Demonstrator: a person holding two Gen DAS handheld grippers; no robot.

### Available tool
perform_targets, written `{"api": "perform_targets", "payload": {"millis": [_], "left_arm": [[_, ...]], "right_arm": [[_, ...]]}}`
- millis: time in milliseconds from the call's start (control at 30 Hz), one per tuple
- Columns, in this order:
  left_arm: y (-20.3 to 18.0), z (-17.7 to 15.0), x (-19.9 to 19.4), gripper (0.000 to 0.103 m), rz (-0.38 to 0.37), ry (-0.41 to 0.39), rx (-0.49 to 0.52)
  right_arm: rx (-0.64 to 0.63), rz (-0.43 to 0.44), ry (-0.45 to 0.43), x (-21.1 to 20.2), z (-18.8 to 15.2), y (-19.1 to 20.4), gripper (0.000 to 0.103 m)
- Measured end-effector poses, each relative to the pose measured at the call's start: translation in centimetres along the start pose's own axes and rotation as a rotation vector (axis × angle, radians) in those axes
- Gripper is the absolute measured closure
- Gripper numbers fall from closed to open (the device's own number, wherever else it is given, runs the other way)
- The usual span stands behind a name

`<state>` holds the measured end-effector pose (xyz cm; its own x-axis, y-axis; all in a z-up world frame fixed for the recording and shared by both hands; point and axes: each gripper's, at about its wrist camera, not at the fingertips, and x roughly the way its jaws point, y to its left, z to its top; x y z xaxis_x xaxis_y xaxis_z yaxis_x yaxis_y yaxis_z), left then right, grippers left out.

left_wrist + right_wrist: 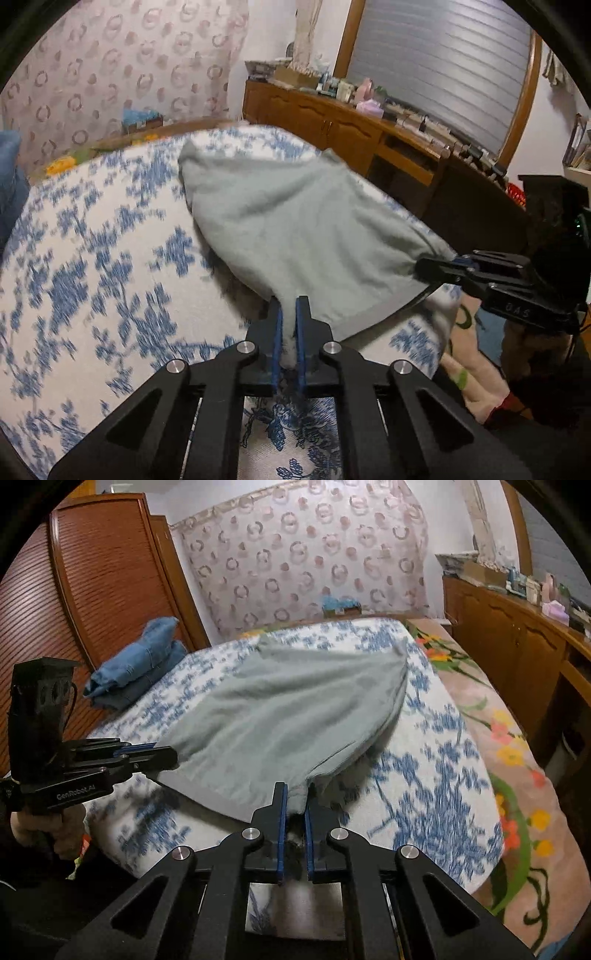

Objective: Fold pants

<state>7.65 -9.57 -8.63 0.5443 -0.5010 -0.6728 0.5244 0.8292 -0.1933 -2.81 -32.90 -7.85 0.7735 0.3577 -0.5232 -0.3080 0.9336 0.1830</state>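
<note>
Left gripper [290, 325] is clamped on one near corner of the grey pants [295, 229], grey cloth bunched between its blue pads; right gripper [295, 808] pinches the other near corner the same way. That lifts the near hem edge taut between them while the far end lies on the blue-floral bedspread [92, 258], probably so it can be carried over for a fold. Folded blue jeans [136, 664] sit apart at the bed's far left by the wardrobe [74, 590].

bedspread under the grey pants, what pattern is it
White with a blue floral print; the bedspread shows best in the right wrist view.
</note>
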Motion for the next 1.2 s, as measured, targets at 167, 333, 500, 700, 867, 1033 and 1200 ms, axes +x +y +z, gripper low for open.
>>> {"api": "perform_targets", "payload": {"millis": [167, 333, 500, 700, 867, 1033, 1200], "left_arm": [[-0.4, 2.9, -3.0, 0.096, 0.009, -0.079, 0.021], [-0.4, 6.7, -7.1, 0.097, 0.025, -0.191, 0.03], [-0.4, 9.4, -10.7, 0.099, 0.034, -0.273, 0.05], [0.4, 11.6, -13.8, 0.099, 0.075, -0.34, 0.068], [3.0, 13.7, -13.7, 0.099, 0.129, -0.356, 0.047], [7.1, 17.8, -12.9, 0.1, 0.232, -0.379, 0.006], [9.9, 22.2, -14.0, 0.1, 0.327, -0.437, 0.002]], "right_arm": [[-0.06, 0.006, -0.083, -1.8, 3.0, 1.6, 0.096], [-0.152, 0.004, -0.197, -4.3, 6.7, 4.5, 0.096], [-0.225, 0.019, -0.291, -6.8, 10.1, 7.0, 0.096], [-0.295, 0.041, -0.362, -8.6, 13.5, 9.5, 0.096], [-0.328, 0.058, -0.358, -6.0, 17.0, 10.5, 0.096], [-0.325, 0.05, -0.325, -0.8, 22.1, 9.8, 0.096], [-0.32, 0.013, -0.375, 2.0, 28.0, 10.9, 0.096]]}}
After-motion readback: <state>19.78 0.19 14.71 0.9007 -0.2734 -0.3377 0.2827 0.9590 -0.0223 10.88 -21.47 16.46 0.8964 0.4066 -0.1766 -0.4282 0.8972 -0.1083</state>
